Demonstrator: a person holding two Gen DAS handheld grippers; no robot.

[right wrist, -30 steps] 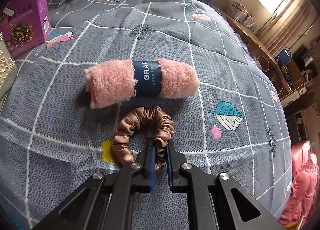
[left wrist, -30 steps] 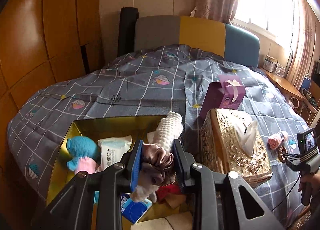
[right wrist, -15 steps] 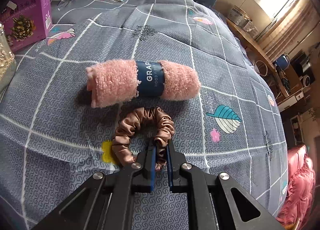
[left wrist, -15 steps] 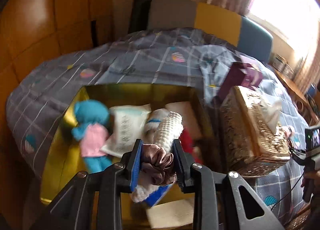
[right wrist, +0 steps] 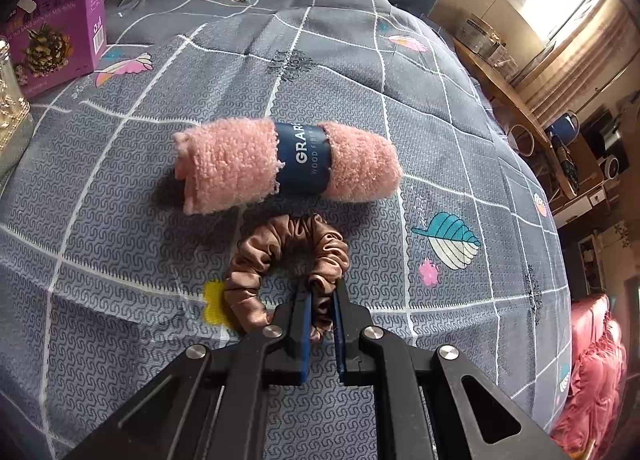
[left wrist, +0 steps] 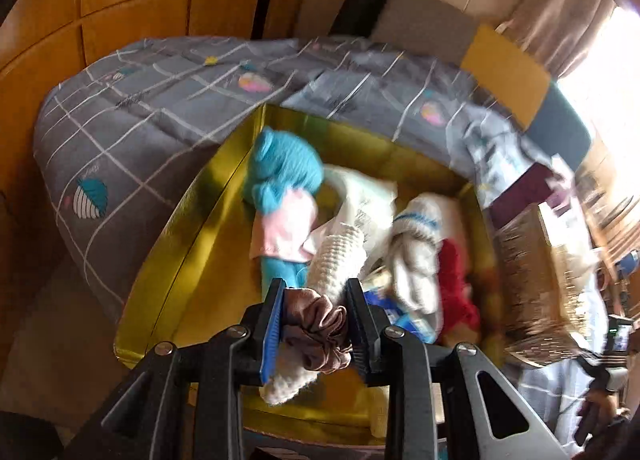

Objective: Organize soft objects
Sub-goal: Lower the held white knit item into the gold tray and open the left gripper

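L gripper [left wrist: 314, 330] clamps brown scrunchie [left wrist: 316, 330] w/ white knit roll [left wrist: 334, 260] over gold box [left wrist: 188, 244]; drop at 9 o'clock gap. R gripper [right wrist: 321, 302] pinches 2nd scrunchie [right wrist: 280, 252] on bedspread [right wrist: 120, 220], towel roll [right wrist: 280, 164] at 12.

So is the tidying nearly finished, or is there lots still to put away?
Partly done. The gold box already holds a blue plush toy, socks and other soft bits. The left gripper holds a brown scrunchie and a white knit roll over the box. The right gripper pinches another scrunchie on the bed. The pink towel roll still waits.
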